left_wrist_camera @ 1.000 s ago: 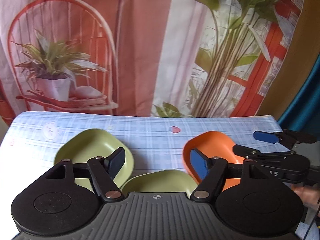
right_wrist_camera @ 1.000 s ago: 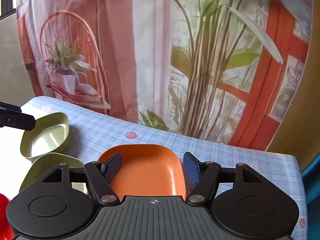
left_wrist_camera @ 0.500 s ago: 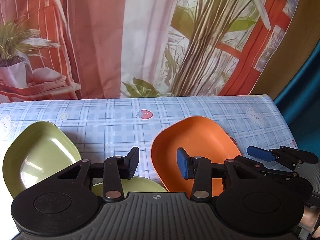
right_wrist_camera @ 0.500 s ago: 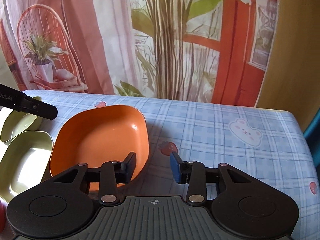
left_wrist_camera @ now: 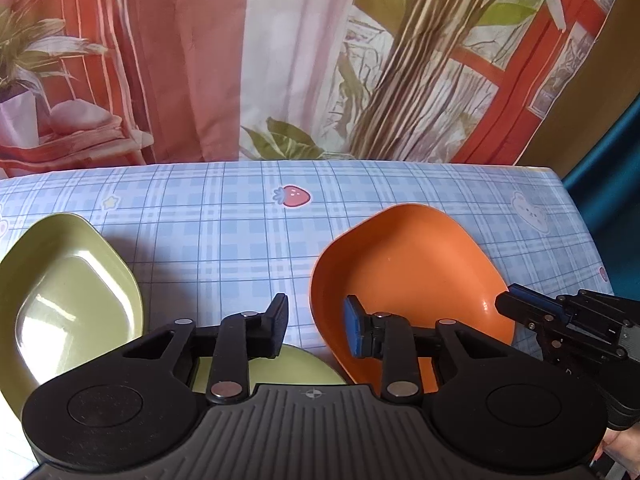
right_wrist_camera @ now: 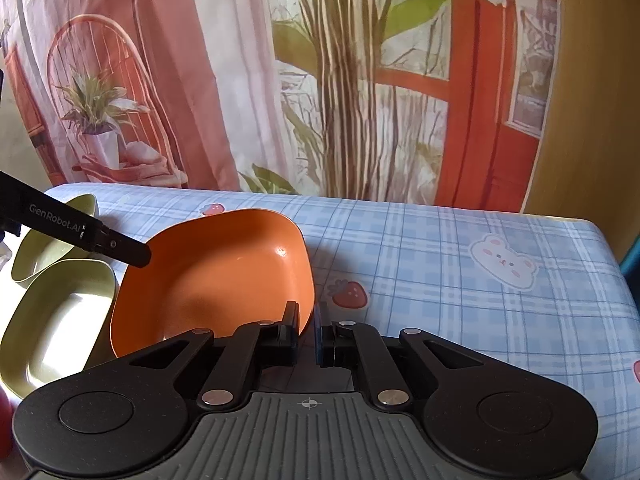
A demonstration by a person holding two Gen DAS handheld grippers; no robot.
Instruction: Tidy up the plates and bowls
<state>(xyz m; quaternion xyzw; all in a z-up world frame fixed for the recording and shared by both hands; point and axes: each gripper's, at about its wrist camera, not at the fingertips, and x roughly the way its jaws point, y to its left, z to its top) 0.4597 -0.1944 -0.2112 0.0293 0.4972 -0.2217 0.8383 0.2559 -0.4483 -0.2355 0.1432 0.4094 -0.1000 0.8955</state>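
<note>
Right wrist view: the right claw (right_wrist_camera: 306, 334) is pinching the near right rim of the orange bowl (right_wrist_camera: 212, 276), one pad inside the wall and one outside, its jaws having just closed onto that rim. The bowl sits tilted on the blue checked surface (right_wrist_camera: 460, 280), its far edge higher than the pinched corner. Left of this claw lie two green bowls: the nearer one (right_wrist_camera: 56, 320) just beside the orange bowl, the farther one (right_wrist_camera: 52, 236) behind it, partly hidden by the left claw's black finger (right_wrist_camera: 120, 249), whose tip reaches the orange bowl's left rim.

From the left wrist, the left claw (left_wrist_camera: 316, 326) stands partly spread, its jaws having just been closing. The orange bowl's left rim is between the pads; the blue pad (left_wrist_camera: 354, 328) lies inside the bowl, the black pad outside, and whether they press the rim cannot be told. A green bowl lies left of this claw and another just beneath it. To its right, the right claw grips the bowl's opposite rim.
</note>
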